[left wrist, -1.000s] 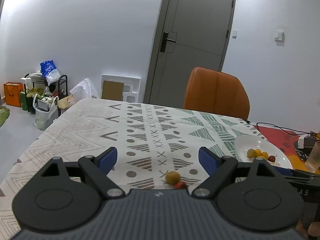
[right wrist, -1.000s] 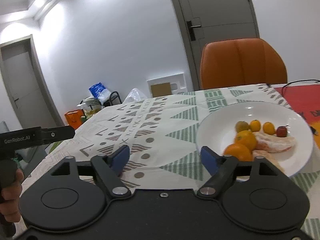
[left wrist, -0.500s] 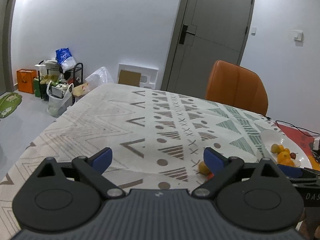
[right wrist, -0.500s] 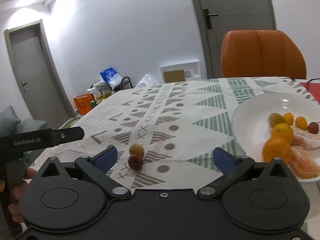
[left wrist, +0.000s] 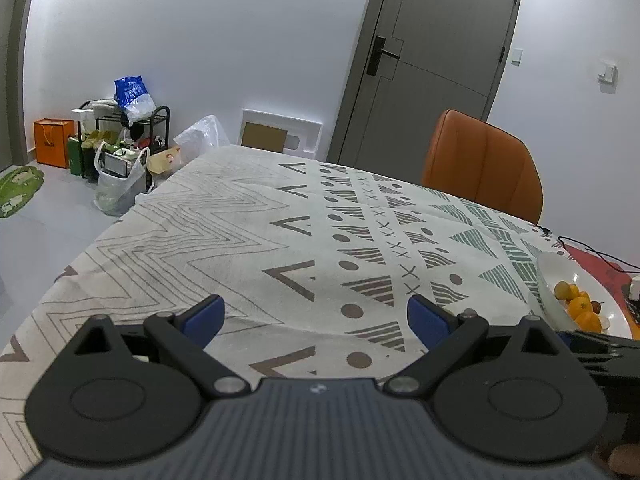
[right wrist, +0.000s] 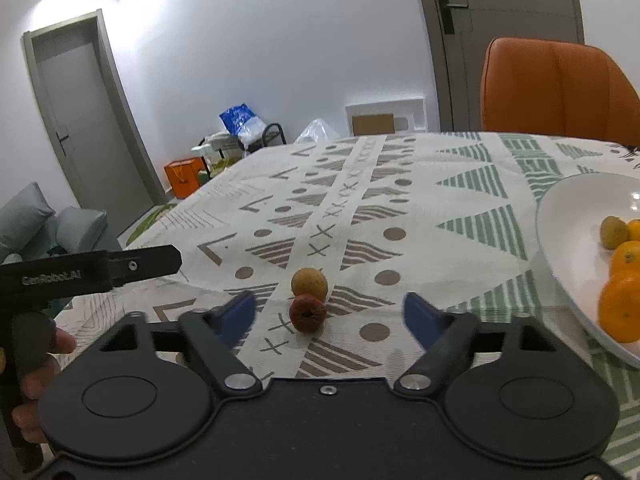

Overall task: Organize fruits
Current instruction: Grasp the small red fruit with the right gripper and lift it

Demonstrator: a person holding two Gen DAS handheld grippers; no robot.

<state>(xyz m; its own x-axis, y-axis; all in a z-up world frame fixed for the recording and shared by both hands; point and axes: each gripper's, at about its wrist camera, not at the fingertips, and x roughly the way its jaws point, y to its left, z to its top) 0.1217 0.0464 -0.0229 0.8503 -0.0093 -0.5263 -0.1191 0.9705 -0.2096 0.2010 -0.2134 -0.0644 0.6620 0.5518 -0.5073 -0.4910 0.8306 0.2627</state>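
Observation:
In the right wrist view a small red fruit (right wrist: 307, 313) and a yellow-brown fruit (right wrist: 309, 282) lie touching on the patterned tablecloth (right wrist: 400, 184). My right gripper (right wrist: 330, 316) is open, with the red fruit between its blue fingertips (right wrist: 236, 316). A white plate (right wrist: 568, 248) with oranges (right wrist: 622, 310) and small yellow fruits sits at the right. My left gripper (left wrist: 316, 316) is open and empty over bare cloth; the plate (left wrist: 550, 300) shows at its right. The left tool's body (right wrist: 92, 268) shows at the left of the right wrist view.
An orange chair (left wrist: 482, 164) stands at the table's far side by a grey door (left wrist: 432, 60). Bags and a small rack (left wrist: 120, 136) sit on the floor at the left. A red mat with a cable (left wrist: 600, 256) lies beyond the plate.
My right gripper swung left from the plate until the two loose fruits sat between its fingers. My left gripper swung left, and the loose fruits left its view.

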